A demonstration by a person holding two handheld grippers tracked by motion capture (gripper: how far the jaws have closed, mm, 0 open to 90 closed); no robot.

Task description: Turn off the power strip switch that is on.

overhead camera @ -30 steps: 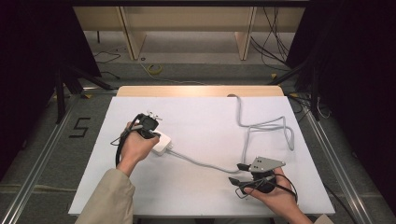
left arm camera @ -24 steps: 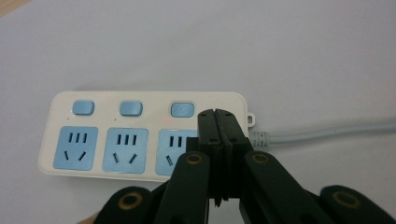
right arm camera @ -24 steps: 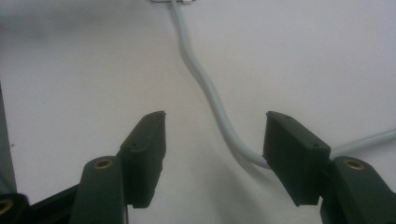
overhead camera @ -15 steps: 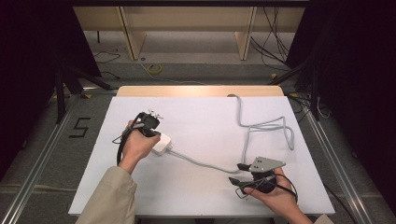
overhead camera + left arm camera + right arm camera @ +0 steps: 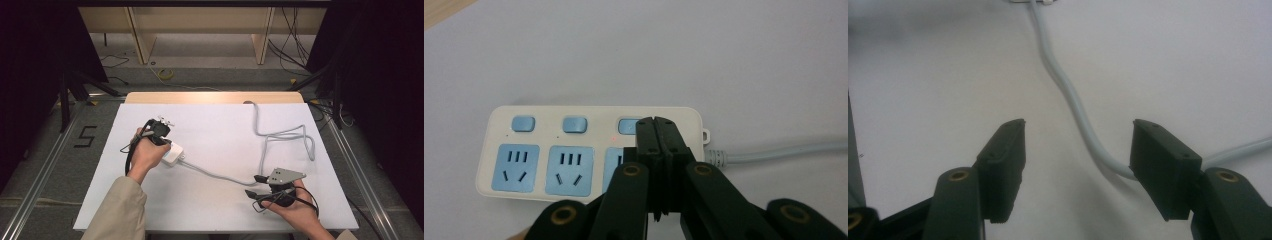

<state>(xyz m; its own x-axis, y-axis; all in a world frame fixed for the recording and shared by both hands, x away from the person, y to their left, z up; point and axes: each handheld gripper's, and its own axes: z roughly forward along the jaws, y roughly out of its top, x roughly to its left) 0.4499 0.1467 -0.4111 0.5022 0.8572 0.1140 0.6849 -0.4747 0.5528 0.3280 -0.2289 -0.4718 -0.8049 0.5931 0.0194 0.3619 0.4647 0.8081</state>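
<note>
A white power strip [image 5: 574, 150] with blue sockets and blue switches lies on the white table; the high view shows it as a white block [image 5: 172, 152] beside the person's left hand. My left gripper [image 5: 655, 120] is shut with nothing between its jaws. Its joined tips stand over the third switch, beside a small red light; whether they touch it I cannot tell. In the high view the left gripper [image 5: 159, 131] sits over the strip's left part. The strip's grey cable [image 5: 215, 175] runs right. My right gripper [image 5: 254, 186] is open, and the cable [image 5: 1058, 70] passes between its pads untouched.
The cable loops [image 5: 285, 137] lie on the right half of the table and run off the far edge [image 5: 248, 102]. The table's wooden far edge [image 5: 210, 97] borders a floor with shelf legs. A "5" mark [image 5: 86, 136] is on the floor at left.
</note>
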